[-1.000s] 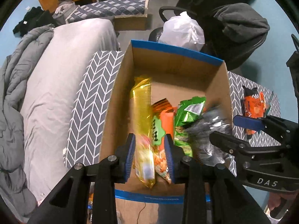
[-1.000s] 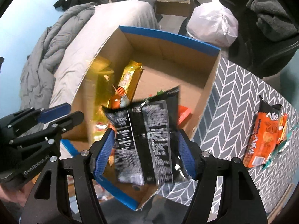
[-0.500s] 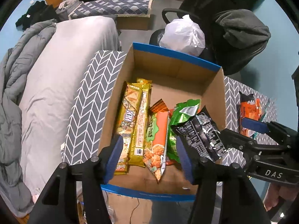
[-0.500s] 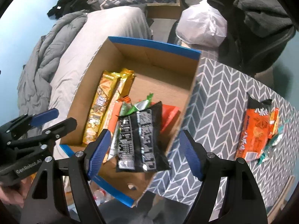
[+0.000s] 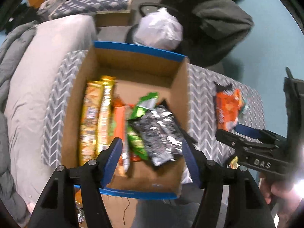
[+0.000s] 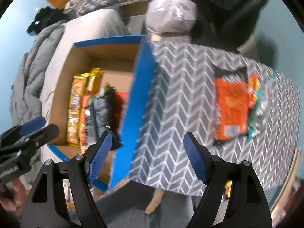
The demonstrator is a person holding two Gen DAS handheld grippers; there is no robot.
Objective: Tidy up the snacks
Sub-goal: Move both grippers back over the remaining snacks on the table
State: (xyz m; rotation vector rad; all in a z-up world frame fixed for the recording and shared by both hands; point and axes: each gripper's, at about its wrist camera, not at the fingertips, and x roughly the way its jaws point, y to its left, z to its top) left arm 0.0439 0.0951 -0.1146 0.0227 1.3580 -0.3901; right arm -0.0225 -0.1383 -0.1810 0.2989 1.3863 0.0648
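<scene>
The left gripper (image 5: pixel 152 153) hangs over the near end of the cardboard box (image 5: pixel 178 98), its blue pads apart with nothing pressed between them; its jaws have just been opening. The right gripper (image 6: pixel 147 152) hovers above the box's right wall and the patterned table top, jaws apart and empty, having widened only a little more.

The box is brown cardboard with blue edging along its rim and stands on a table covered in a grey-and-white chevron cloth (image 6: pixel 176 98). Inside it, snack packets lie side by side, lengthwise from near to far. Against the left wall are two long golden-yellow packets (image 5: pixel 95 121), touching each other. Just to their right lies an orange packet (image 5: pixel 118 121), then a green packet (image 5: pixel 141 112) tilted across it. Furthest right in the box is a black packet with white print (image 5: pixel 161 133), resting aslant partly over the green one and near the right wall. The far part of the box floor is bare cardboard.

On the table to the right of the box, well apart from it, lies an orange packet with a black top (image 6: pixel 230 106), flat on the cloth; smaller packets, one teal (image 6: pixel 255 125), lie against its right edge, too blurred to read.

Beyond the table sits a white plastic bag (image 5: pixel 158 31), with a grey bed (image 5: pixel 38 72) to the left.
</scene>
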